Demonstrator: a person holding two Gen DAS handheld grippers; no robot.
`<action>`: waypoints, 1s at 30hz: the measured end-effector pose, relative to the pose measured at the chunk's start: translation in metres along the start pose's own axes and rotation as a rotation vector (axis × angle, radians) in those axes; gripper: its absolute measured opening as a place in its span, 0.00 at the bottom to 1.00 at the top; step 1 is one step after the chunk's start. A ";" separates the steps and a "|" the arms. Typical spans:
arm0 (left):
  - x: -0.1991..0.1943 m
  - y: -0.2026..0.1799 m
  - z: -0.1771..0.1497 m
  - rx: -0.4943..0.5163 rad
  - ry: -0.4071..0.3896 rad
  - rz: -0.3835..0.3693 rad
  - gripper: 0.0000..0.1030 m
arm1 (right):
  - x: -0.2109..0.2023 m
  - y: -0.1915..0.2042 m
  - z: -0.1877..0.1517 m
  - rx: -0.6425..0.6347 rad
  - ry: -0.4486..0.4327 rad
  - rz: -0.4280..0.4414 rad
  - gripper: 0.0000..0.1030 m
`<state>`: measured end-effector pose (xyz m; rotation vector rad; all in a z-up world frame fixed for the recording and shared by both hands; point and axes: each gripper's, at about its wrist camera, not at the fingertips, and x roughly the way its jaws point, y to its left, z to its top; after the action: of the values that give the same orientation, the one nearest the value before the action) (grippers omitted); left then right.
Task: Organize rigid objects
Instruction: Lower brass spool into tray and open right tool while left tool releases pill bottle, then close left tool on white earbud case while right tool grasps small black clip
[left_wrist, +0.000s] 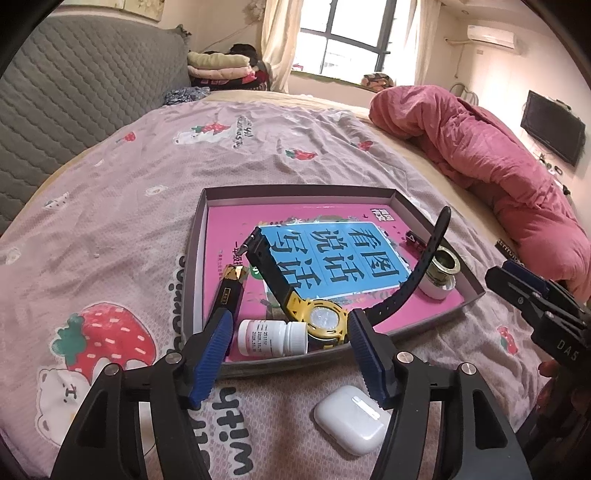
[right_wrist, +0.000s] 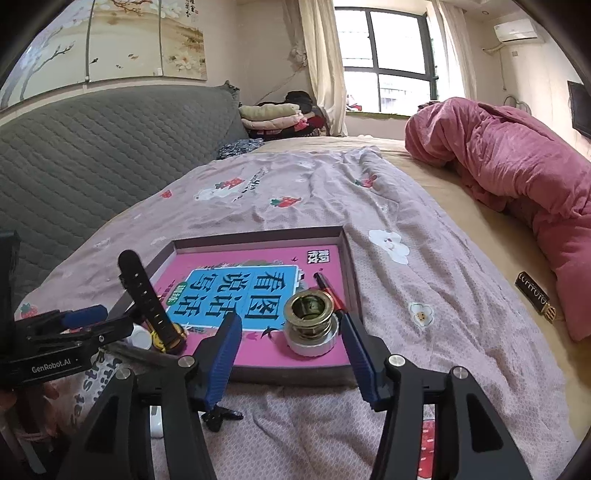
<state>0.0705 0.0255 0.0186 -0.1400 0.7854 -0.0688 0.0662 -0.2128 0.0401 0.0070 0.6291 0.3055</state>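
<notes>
Most of the tidying looks done. On the bedsheet lies a shallow tray lined with a pink book, and the hard bits already sit in it: a yellow watch with its black straps arched up, near the front wall; a white pill bottle on its side, touching the watch; a brass ring on a white cap at the right front corner; and a red pen just behind that.

Still outside, I'd say: a white earbud case on the sheet just before the tray, a little black clip, and a black tag well off to the right.

The left gripper hangs above the front edge, jaws wide, holding nothing. The right gripper is likewise spread and empty, just short of the brass ring.
</notes>
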 end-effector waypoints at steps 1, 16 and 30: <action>-0.001 0.000 -0.001 -0.001 0.001 0.000 0.65 | -0.001 0.002 -0.001 -0.006 0.003 0.002 0.54; -0.018 -0.019 -0.021 0.025 0.055 -0.030 0.66 | -0.011 0.029 -0.015 -0.110 0.062 0.037 0.55; 0.001 -0.046 -0.051 0.063 0.195 -0.044 0.66 | -0.012 0.020 -0.025 -0.090 0.125 0.031 0.55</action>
<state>0.0348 -0.0250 -0.0103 -0.0913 0.9735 -0.1505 0.0368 -0.1987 0.0286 -0.0889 0.7388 0.3664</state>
